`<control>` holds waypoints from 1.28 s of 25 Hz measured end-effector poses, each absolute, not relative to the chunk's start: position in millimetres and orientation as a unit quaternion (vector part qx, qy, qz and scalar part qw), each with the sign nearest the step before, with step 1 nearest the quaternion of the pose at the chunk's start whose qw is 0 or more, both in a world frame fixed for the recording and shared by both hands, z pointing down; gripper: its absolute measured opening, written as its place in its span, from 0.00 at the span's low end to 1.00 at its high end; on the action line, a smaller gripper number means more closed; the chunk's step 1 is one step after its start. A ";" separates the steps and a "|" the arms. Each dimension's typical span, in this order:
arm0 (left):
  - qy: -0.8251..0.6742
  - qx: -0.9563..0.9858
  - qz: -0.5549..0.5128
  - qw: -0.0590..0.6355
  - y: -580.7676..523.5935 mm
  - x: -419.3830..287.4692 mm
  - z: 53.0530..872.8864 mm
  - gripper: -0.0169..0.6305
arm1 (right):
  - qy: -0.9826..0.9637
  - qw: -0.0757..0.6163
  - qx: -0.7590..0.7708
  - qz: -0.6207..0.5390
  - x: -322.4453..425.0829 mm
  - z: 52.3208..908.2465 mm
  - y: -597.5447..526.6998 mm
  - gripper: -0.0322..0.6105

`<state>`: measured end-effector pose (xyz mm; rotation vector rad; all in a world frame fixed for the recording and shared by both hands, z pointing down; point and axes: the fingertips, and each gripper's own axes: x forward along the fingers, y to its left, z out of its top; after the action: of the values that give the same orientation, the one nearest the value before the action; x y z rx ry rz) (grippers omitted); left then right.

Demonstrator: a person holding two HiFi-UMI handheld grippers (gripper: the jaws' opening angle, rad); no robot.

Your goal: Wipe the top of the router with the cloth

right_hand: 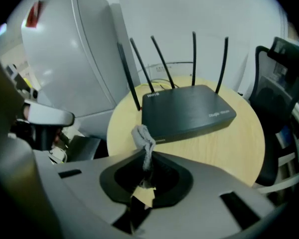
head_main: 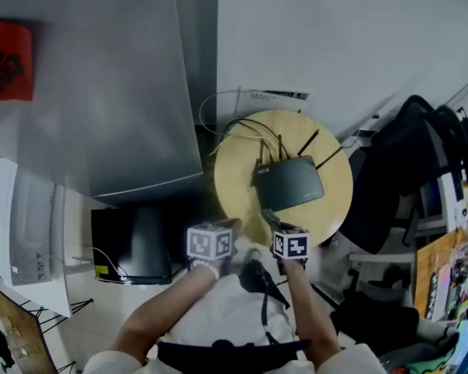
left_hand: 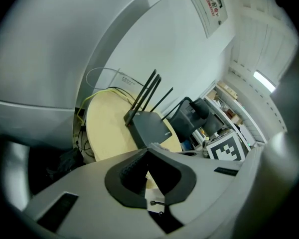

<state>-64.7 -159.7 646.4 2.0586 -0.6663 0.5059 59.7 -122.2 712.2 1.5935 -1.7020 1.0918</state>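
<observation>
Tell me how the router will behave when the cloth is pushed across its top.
The router is a flat, low box on the smooth round table, so it will probably slide rather than tip. Its upright antennas look thin and may fold if bumped. Cables at its back may hold it somewhat.

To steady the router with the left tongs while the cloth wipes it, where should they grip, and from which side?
Likely the near left corner of the router, coming in low from the person's side. Its antennas line the far edge, and the flat top must stay free for the cloth in the right tongs. The left tongs are shut and would need opening first.
</observation>
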 end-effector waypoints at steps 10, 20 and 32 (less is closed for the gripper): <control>-0.219 0.902 0.125 0.350 -165.8 -47.8 547.3 0.02 | -0.651 0.051 0.632 0.417 82.8 569.9 -100.8 0.11; -0.218 0.910 0.121 0.330 -114.2 8.9 515.9 0.02 | -0.676 -0.012 0.626 0.388 117.4 526.5 -64.5 0.11; -0.281 0.897 0.125 0.318 -36.1 21.2 493.4 0.02 | -0.718 0.002 0.591 0.368 137.0 520.7 10.1 0.11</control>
<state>21.2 -36.1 493.4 2.3588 -0.7400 0.3298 137.0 10.1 520.7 1.8542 -2.2516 1.1542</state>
